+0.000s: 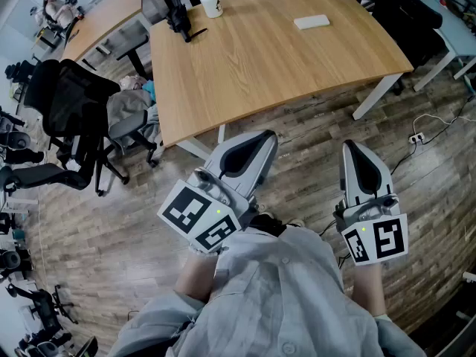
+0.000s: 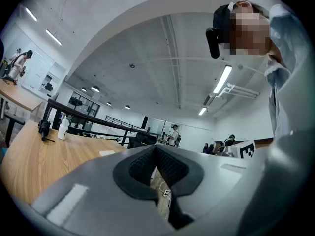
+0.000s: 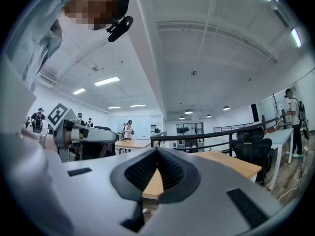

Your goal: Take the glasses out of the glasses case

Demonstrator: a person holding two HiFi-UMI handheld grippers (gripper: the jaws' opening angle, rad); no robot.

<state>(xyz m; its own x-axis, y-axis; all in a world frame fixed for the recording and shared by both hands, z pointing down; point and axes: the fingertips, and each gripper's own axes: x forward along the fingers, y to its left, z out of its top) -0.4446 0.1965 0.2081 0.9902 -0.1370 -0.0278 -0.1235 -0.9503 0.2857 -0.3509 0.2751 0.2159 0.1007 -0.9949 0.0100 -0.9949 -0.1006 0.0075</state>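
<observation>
The left gripper (image 1: 265, 137) and right gripper (image 1: 352, 146) are both squeezed shut on nothing, well back from the table (image 1: 245, 73), so I think it is best to step in, open them, and reach gently for the small white case (image 1: 311, 21), likely the glasses one, at twelve o'clock.

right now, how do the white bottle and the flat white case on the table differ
The white bottle stands upright; the white case lies flat. The bottle sits by a black stand at the table's far left; the case lies alone further right. Both are white and rest on the wooden table.
</observation>
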